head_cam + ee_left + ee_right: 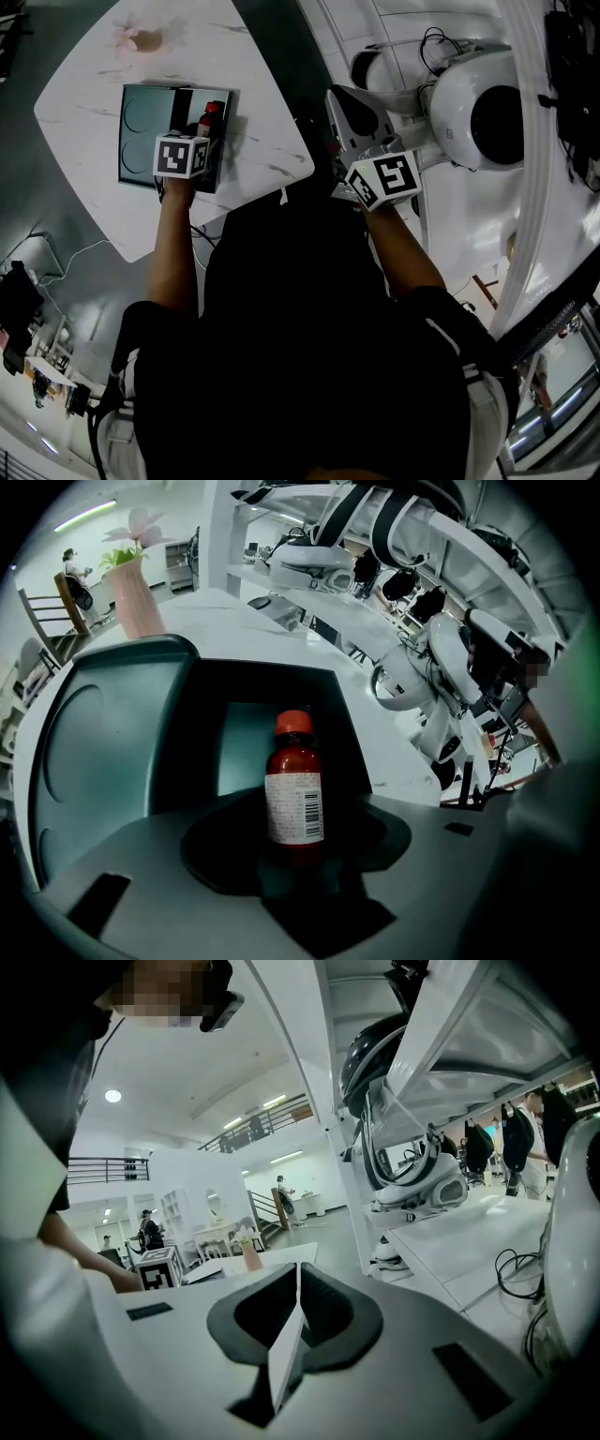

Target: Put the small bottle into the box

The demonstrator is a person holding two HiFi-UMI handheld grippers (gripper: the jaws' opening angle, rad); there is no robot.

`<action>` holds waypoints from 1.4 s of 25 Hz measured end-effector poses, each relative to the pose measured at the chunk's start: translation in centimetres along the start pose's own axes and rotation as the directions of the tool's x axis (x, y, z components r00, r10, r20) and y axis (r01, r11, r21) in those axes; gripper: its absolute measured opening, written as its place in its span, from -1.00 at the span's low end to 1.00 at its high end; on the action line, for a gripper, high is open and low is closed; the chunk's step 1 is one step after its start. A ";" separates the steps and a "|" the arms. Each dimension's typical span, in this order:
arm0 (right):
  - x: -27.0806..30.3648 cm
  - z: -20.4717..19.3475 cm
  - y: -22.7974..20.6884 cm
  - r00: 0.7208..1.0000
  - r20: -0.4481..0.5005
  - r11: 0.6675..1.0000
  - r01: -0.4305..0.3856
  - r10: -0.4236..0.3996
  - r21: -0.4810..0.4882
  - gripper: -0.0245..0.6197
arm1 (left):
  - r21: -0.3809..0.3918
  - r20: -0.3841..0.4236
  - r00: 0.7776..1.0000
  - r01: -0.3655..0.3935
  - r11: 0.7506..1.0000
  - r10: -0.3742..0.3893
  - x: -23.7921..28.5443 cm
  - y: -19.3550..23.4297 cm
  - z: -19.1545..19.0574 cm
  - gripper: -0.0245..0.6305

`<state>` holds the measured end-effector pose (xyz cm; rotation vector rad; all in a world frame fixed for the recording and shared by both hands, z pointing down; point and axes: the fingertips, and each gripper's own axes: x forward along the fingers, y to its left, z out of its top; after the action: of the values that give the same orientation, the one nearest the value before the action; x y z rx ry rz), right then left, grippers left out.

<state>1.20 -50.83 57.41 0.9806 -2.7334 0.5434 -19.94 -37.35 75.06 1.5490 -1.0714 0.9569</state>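
The small bottle (294, 794), brown with a red cap and a white label, stands upright between the jaws of my left gripper (295, 860), which is shut on its lower body. It hangs at the near edge of the dark teal box (112, 752), just in front of the box's deep dark compartment. In the head view the bottle (212, 114) is over the right side of the box (145, 136), with my left gripper (206, 139) behind it. My right gripper (349, 108) is held off the table to the right, shut with nothing in it (291, 1326).
The box lies on a white marble table (253, 112). A pink vase (142, 38) with a flower stands at the table's far side, and shows in the left gripper view (136, 597). A large white robot (469, 108) stands right of the table, close to my right gripper.
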 end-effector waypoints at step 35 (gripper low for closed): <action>-8.9 8.8 17.3 0.961 0.273 0.976 0.026 0.036 -0.217 -0.81 | 0.161 0.963 0.197 0.126 0.979 -0.184 -34.8 -4.9 -2.9 -0.88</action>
<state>-3.59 -36.85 41.93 1.0625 -2.9555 0.1043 -25.88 -27.83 41.63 2.3134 -1.6751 -0.3882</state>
